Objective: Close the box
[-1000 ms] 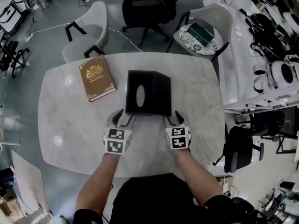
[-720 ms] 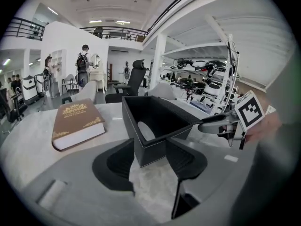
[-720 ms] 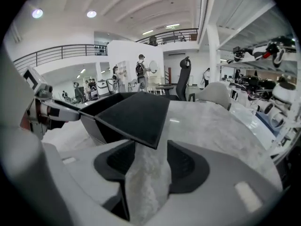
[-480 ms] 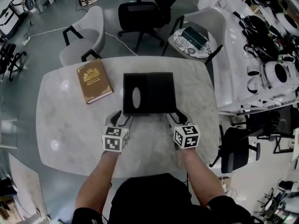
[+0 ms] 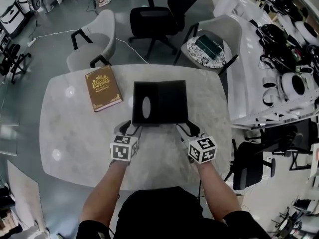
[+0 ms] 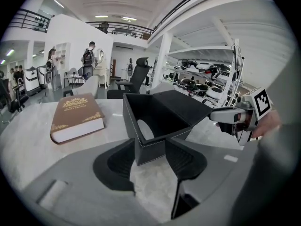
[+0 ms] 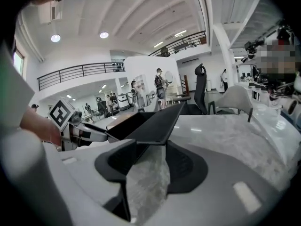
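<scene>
The left gripper's (image 6: 150, 155) fingers (image 6: 115, 161) stand apart, released, with the near left corner of the box (image 6: 155, 126) just at their tips. The right gripper's (image 7: 149, 150) fingers (image 7: 188, 166) are spread wide too, having just closed a little. They clench nothing, and the corner of the box's opened, slanting lid (image 7: 155, 122) hangs over the gap between them. The box sits open on the counter (image 5: 75, 133), and a brown book (image 5: 103, 87) lies to the left of the box, apart from it.

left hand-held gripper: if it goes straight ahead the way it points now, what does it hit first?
The black box: its near corner sits right at the open tips of the left hand-held gripper. Contact would likely come almost at once, though the exact gap is unclear.
</scene>
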`<state>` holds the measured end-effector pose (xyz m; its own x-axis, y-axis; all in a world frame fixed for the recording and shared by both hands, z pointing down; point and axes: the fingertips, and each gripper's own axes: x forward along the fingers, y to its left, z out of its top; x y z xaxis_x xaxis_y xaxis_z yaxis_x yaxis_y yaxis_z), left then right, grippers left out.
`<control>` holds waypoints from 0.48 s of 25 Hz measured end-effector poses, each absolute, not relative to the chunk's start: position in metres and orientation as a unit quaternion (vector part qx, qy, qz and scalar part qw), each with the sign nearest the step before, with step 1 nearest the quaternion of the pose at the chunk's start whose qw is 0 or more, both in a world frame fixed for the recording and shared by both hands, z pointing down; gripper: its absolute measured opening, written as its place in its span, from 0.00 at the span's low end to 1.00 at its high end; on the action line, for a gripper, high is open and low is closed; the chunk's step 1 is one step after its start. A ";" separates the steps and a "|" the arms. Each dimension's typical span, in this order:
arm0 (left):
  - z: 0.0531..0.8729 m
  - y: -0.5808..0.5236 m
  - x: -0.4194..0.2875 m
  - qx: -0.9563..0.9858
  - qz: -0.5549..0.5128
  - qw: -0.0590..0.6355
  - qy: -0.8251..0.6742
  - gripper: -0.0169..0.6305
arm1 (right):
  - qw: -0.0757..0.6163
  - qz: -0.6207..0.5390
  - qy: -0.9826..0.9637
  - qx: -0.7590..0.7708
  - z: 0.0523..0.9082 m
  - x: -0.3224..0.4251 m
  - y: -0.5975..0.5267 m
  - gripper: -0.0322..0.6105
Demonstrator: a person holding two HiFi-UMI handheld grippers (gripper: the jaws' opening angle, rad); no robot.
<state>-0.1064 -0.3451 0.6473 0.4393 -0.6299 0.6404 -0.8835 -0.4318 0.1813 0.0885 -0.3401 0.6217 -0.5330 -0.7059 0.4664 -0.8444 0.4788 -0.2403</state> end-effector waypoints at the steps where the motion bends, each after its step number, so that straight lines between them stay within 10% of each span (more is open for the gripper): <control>1: 0.647 -0.345 -0.106 0.809 0.248 0.257 -0.468 0.35 | 0.140 0.234 -0.847 0.456 0.618 0.088 -0.341 0.36; 12: 0.633 -0.347 -0.109 0.812 0.226 0.260 -0.471 0.33 | 0.102 0.265 -0.828 0.484 0.581 0.086 -0.352 0.22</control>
<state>-0.1092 -0.3471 0.6329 0.4534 -0.6481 0.6120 -0.8829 -0.4208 0.2085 0.0864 -0.3522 0.5808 -0.5115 -0.7469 0.4248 -0.8548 0.3919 -0.3401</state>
